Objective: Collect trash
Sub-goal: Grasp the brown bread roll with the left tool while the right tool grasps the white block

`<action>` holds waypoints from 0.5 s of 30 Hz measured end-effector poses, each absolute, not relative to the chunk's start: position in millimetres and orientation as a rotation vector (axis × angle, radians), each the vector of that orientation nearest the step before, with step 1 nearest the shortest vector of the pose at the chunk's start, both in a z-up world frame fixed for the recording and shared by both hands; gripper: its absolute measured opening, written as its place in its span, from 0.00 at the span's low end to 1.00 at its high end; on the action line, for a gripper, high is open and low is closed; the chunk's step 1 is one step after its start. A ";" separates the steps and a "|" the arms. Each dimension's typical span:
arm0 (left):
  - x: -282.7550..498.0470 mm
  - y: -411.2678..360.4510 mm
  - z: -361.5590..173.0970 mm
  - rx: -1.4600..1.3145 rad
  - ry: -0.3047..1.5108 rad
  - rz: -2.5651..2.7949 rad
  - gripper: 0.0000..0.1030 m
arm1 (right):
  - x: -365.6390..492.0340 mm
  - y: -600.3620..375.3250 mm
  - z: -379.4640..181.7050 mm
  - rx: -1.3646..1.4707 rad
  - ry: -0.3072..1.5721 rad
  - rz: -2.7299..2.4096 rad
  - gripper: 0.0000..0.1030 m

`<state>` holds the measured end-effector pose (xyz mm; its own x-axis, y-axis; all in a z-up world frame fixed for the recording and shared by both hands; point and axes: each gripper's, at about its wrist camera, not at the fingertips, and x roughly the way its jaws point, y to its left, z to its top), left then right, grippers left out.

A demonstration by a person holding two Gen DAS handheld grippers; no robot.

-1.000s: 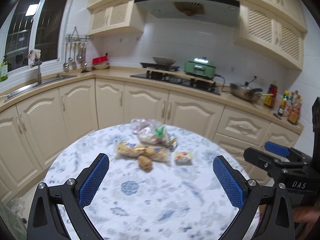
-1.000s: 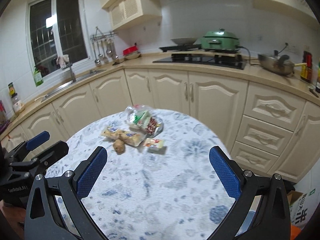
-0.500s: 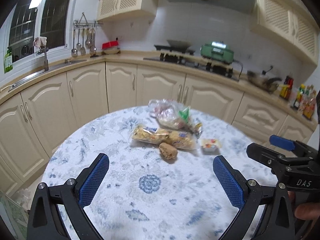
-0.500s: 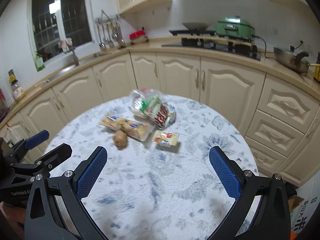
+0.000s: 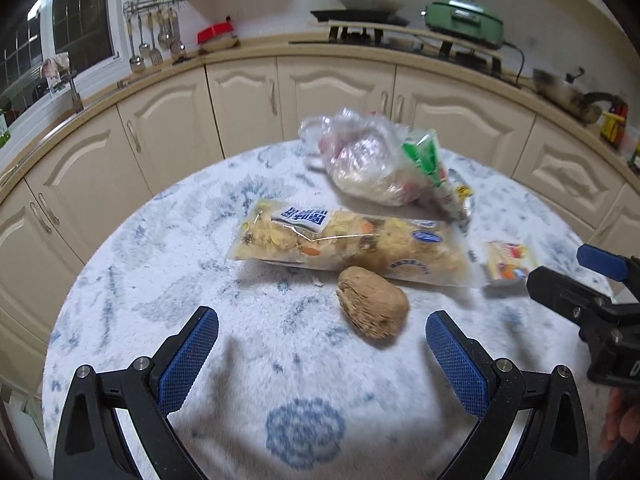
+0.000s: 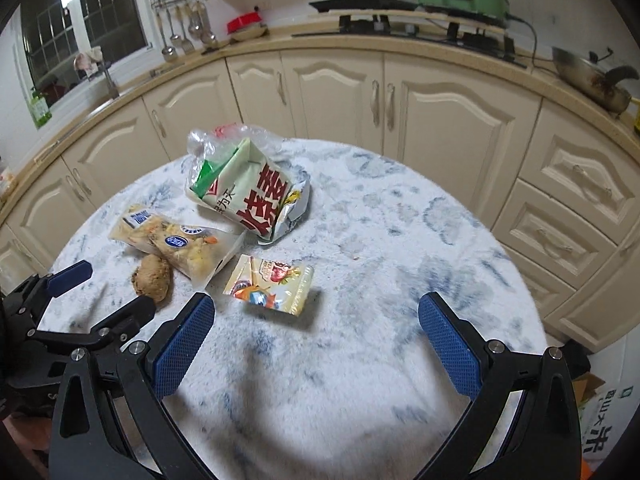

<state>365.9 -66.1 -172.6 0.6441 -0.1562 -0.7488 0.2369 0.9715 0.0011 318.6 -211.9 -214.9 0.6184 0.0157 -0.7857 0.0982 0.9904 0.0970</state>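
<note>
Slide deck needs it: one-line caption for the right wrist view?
Open right gripper hovers over a round table near a small snack packet, with bags and a brown lump beyond.

Dim indoor light, seemingly from overhead, throws soft shadows on the table (image 5: pixel 248 344); motion blur smears detail, and fisheye edges bend darkly.
</note>
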 end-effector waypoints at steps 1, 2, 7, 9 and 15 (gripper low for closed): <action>373.2 -67.4 -174.9 0.097 0.850 -0.232 0.99 | 321.7 -210.5 -217.9 0.130 0.911 -0.042 0.99; 377.6 -68.0 -177.2 0.091 0.857 -0.241 0.97 | 324.9 -208.5 -219.2 0.127 0.915 -0.037 0.99; 399.8 -72.2 -186.0 0.061 0.890 -0.288 0.70 | 339.1 -204.2 -229.9 0.113 0.942 -0.028 0.89; 404.2 -73.3 -184.4 0.049 0.885 -0.307 0.62 | 342.4 -205.1 -234.7 0.119 0.952 -0.031 0.82; 408.7 -70.9 -184.6 0.002 0.875 -0.369 0.33 | 344.2 -198.1 -235.6 0.085 0.946 -0.015 0.48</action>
